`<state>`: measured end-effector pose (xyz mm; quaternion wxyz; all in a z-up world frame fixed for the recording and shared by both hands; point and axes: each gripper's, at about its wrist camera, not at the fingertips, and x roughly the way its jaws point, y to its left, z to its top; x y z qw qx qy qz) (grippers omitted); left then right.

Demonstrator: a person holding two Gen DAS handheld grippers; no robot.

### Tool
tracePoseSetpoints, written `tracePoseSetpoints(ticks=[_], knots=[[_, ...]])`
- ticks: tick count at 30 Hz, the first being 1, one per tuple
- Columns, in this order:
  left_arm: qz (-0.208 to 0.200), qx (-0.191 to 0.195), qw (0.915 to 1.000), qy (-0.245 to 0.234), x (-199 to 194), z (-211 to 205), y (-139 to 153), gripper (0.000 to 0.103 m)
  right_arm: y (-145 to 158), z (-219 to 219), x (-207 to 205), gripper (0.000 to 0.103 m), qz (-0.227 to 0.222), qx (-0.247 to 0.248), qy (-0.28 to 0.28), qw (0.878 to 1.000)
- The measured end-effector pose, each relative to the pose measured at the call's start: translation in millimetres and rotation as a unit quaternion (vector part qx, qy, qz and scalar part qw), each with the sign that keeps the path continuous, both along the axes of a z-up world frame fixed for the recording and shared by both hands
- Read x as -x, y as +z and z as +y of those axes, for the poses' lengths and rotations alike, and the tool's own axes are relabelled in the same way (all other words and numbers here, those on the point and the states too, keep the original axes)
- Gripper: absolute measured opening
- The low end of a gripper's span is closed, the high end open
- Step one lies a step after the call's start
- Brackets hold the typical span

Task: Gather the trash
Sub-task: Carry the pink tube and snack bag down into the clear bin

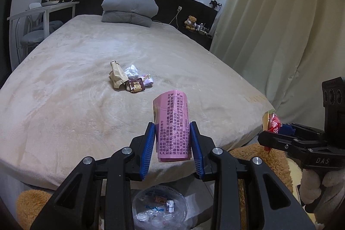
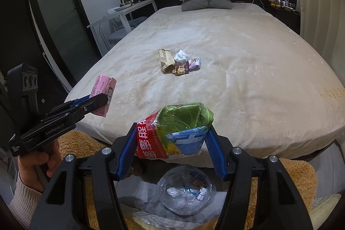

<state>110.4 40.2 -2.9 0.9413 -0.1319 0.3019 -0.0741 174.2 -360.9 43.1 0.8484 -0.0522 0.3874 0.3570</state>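
My left gripper [image 1: 172,128] is shut on a pink wrapper [image 1: 172,122] printed with text, held above the bed's near edge; it also shows in the right wrist view [image 2: 103,89]. My right gripper [image 2: 172,133] is shut on a red and green snack bag [image 2: 174,133], also seen in the left wrist view [image 1: 272,122]. A clear bin with a plastic liner [image 2: 185,193] holding some trash stands on the floor below both grippers [image 1: 159,206]. A small pile of trash [image 1: 127,79] lies mid-bed: a brown paper bag [image 2: 165,60], a crumpled tissue [image 2: 180,55], a dark wrapper [image 2: 181,69] and a pale wrapper [image 2: 195,63].
The beige bed [image 1: 86,100] fills the view, with folded grey bedding [image 1: 129,11] at its head. A white desk [image 1: 43,10] stands left, curtains [image 1: 280,25] right. A brown fluffy rug [image 2: 297,171] lies on the floor around the bin.
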Motion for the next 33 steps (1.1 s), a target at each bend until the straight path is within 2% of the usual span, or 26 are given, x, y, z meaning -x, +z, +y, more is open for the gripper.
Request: tracePoseSetpoints(ticks=[9, 19, 33], knots=[[-0.002, -0.009, 0.9999, -0.009, 42, -25, -6, 0.032, -5, -26, 35, 0.060, 0.012, -0.007, -0.013, 1.000], [0.013, -0.031, 0.9992, -0.020, 65, -47, -20, 0.032, -6, -40, 65, 0.060, 0.001, -0.012, -0.017, 1.000], [0.061, -0.018, 0.9977, -0.023, 47, -40, -57, 0.032, -35, -34, 40, 0.060, 0.044, 0.009, -0.013, 0.999]])
